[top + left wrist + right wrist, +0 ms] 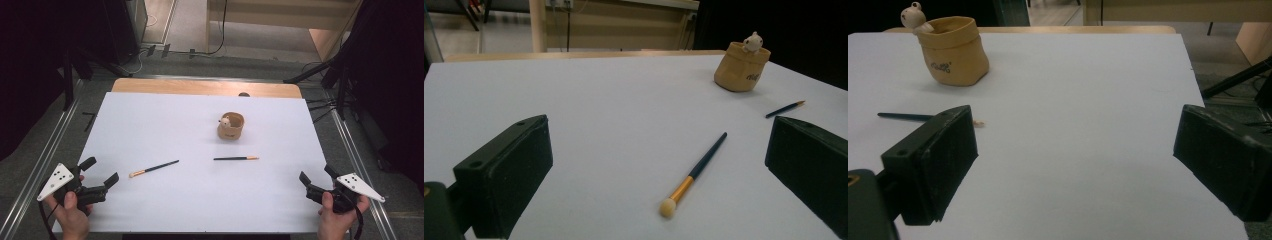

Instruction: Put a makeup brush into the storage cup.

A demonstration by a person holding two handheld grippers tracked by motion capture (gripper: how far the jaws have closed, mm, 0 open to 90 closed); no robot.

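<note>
L gripper [101,176]: near-left corner of table [150,115], jaws wide apart, nothing between them.
Sponge-tip brush [153,168]: lies flat just ahead of L gripper, pale tip toward the person; untouched.
Thin brush [236,158]: flat, mid-table, orange end pointing right; well apart from first brush.
Pouch [231,126]: tan holder w/ small figure on rim, upright, just behind thin brush; looks empty.
R gripper [317,181]: near-right corner, jaws spread, holding nothing.
Progress: my guess, brushes go in pouch; none in yet, both left to do.
Obstacles: none btw grippers & brushes; white sheet bare otherwise.
</note>
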